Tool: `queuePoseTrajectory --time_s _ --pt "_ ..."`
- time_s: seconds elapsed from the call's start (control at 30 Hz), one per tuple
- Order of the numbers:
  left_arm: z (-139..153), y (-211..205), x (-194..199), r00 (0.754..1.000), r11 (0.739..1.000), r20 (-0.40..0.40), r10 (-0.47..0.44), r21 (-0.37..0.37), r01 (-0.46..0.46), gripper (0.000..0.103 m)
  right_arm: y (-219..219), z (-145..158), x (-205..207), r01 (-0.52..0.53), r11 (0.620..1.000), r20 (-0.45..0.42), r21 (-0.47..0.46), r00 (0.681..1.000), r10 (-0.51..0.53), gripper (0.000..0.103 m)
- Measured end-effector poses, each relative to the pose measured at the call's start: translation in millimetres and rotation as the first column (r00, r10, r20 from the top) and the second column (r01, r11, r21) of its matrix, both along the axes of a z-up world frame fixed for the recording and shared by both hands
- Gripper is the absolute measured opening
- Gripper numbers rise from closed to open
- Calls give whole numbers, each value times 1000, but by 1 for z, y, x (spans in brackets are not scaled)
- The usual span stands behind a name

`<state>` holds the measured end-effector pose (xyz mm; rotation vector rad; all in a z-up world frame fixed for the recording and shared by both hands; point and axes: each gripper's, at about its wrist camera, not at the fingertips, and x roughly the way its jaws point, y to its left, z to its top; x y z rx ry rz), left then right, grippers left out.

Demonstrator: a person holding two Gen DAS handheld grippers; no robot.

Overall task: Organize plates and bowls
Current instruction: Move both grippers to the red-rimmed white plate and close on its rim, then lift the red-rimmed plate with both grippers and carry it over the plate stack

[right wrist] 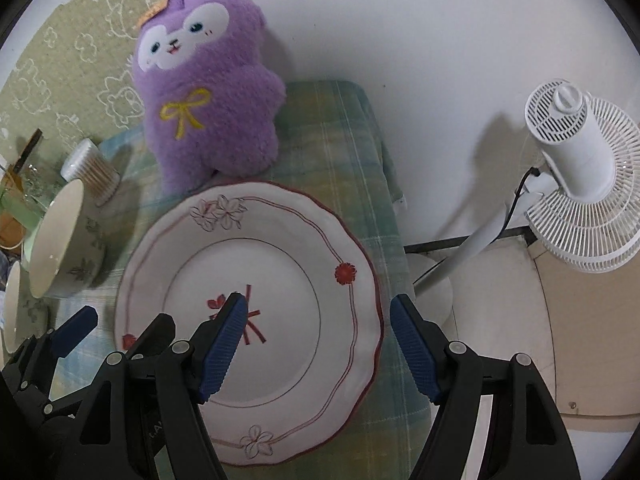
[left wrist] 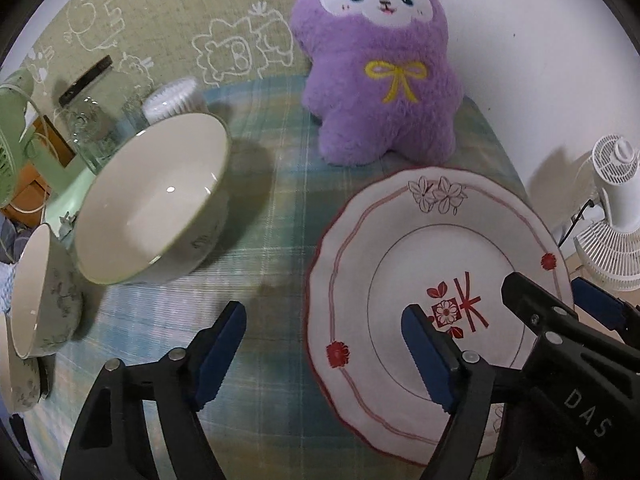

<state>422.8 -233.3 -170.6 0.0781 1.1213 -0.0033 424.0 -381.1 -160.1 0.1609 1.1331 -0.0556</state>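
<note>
While both grippers hang over the plate, neither has hold of anything. The left gripper (left wrist: 324, 352) stands wide apart at the bottom of its view, one pad over the cloth and the other over the plate's (left wrist: 400, 240) left half, straddling the left rim. The right gripper (right wrist: 318, 346) is equally spread low in its view, one pad above the plate's (right wrist: 280, 248) centre and the other just past the right rim, above the table edge. Whether any pad touches the glaze I cannot tell.

This plate looks like glazed ceramic: stiff, fairly heavy, slick and breakable. It lies flat on the checked cloth (left wrist: 272, 216), so I judge the scalloped rim is the only place to pinch, one pad above and one worked underneath, best from both sides at once. Its right edge sits near the table's drop, a bad spot for a slip.

Further out, the large bowl (left wrist: 156, 200) at centre left of the left view is empty. A smaller bowl (left wrist: 36, 296) at the left edge, just beside it, also looks empty, with another rim partly cut off below. Behind them at upper left stand a glass jar (left wrist: 96, 132) and a tub of cotton swabs (left wrist: 172, 98). A purple plush (left wrist: 380, 64) sits just behind the plate, and a white fan (right wrist: 576, 168) stands off the table at right.
</note>
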Motion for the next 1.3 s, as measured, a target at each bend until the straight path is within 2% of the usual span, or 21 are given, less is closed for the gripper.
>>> queuePoseTrajectory --time_s 0.1,0.3,0.37,0.53,0.73,0.9,1.3 --pt "-7 -4 1 1000 1000 -9 -9 1 9 74 -3 -7 3 0 1000 -16 5 1000 0 76" --pt "-10 -15 2 999 999 10 -45 8 45 70 -9 -17 6 17 1000 -29 25 999 -16 75" --pt "-10 -19 2 998 998 11 -62 11 62 69 -11 -20 8 20 999 -34 43 999 -18 68" --pt "-11 -22 6 996 996 -1 -85 -11 85 63 -8 -22 11 14 998 -32 63 999 -12 59" --pt "-8 -24 5 996 996 -1 -87 -15 87 61 -4 -21 12 25 999 -42 39 999 -23 57" --pt "-7 -14 2 998 998 -10 -61 -22 61 53 -1 -16 7 26 999 -46 34 999 -24 55" --pt "3 0 -30 997 998 -45 -64 -19 63 52 13 -3 -22 -5 1000 -72 19 997 6 55"
